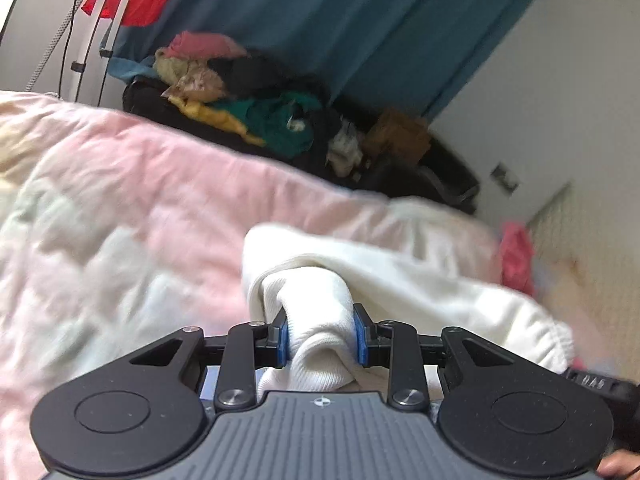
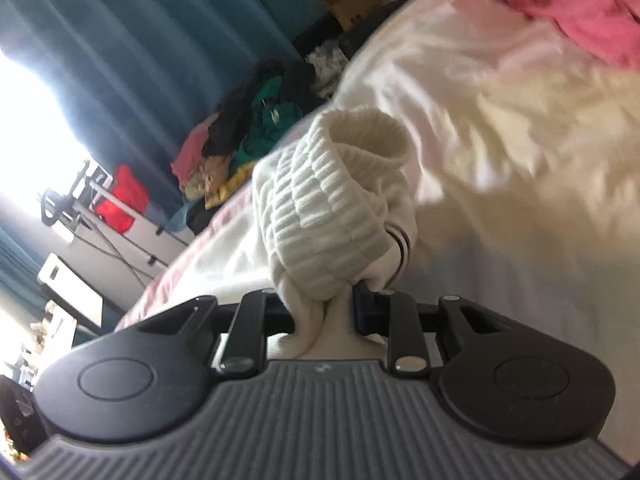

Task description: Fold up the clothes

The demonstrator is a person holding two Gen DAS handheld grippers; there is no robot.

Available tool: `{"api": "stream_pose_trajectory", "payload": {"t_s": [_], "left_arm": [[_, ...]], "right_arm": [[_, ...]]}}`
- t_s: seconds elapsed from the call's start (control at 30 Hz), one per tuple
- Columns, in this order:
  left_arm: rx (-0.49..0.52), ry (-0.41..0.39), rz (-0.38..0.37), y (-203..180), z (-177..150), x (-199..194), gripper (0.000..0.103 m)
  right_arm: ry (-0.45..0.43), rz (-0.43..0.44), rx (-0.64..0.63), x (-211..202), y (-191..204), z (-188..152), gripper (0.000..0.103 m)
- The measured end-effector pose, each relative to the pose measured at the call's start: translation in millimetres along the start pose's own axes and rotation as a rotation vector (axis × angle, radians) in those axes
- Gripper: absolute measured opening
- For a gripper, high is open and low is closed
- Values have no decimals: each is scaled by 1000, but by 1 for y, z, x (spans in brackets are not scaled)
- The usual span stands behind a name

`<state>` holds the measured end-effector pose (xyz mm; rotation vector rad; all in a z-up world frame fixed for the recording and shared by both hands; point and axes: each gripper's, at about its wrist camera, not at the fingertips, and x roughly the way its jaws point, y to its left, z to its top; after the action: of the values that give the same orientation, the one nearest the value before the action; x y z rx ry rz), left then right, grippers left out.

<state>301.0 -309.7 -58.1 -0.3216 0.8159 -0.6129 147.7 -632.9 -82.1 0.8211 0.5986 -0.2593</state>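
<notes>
Both grippers clamped on white knitwear, over the bed.

Left gripper [image 1: 320,338]: jaws pinch a bunched fold of the white garment [image 1: 400,276], which lies on the pink-and-white bedspread [image 1: 140,200]. Right gripper [image 2: 324,312]: jaws shut on its ribbed cuff [image 2: 320,200]. Clothes pile [image 1: 240,96] sits beyond the bed, w/ teal curtain [image 1: 360,20] behind it.

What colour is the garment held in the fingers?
White, ribbed knit garment; clearest in the right wrist view.
</notes>
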Motion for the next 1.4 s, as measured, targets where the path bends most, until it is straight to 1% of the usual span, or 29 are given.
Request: {"api": "stream_pose_trajectory", "payload": {"t_s": [0.1,0.17,0.23,0.3,0.37,0.47,0.5,0.6,0.63,0.73,0.87,0.97,1.0,1.03,1.07,1.13,1.17,1.23,1.3,1.33,1.37,1.4], "left_arm": [[44,49,36,10,-28,-6,32],[87,51,58,14,-47,-5,33],[135,11,37,13,-59,-12,37],[135,14,23,13,-62,-16,39],[128,12,28,12,-61,-23,41],[126,-6,49,4,-56,-40,40],[128,-12,52,0,-53,-47,40],[127,-34,43,-12,-47,-71,40],[135,-40,42,-19,-45,-81,42],[189,-64,45,-43,-44,-110,47],[250,-79,33,-74,-49,-151,49],[294,-101,29,-92,-57,-178,60],[304,-105,30,-99,-61,-188,69],[318,-109,39,-106,-65,-197,74],[333,-112,48,-112,-68,-206,76],[355,-118,60,-123,-74,-223,87],[361,-122,58,-126,-77,-231,89],[366,-137,54,-129,-82,-248,98],[364,-155,58,-130,-86,-266,101],[362,-164,55,-129,-88,-275,103],[359,-175,49,-129,-90,-285,103],[361,-188,44,-129,-93,-296,103]], "right_arm": [[48,-18,77,-2,-20,-31,28],[64,-34,117,0,-37,-56,30],[74,-47,171,4,-54,-72,32],[78,-56,209,2,-62,-79,33],[89,-76,196,-7,-58,-77,33],[96,-124,140,-27,-43,-68,33],[95,-127,127,-35,-38,-66,33],[81,-114,80,-61,-23,-60,33],[73,-109,55,-71,-17,-59,33],[48,-86,-27,-101,5,-60,33],[16,-68,-142,-136,31,-68,33],[-20,-63,-223,-162,50,-77,33],[-33,-61,-246,-170,56,-81,33],[-45,-63,-268,-179,62,-85,33],[-56,-66,-287,-188,68,-88,33],[-74,-67,-322,-206,80,-95,34],[-82,-67,-340,-215,85,-98,34],[-102,-74,-368,-231,95,-104,49],[-123,-85,-378,-242,101,-110,90],[-129,-80,-383,-247,103,-114,94],[-131,-75,-392,-251,106,-118,92],[-128,-71,-409,-254,109,-123,92]]}}
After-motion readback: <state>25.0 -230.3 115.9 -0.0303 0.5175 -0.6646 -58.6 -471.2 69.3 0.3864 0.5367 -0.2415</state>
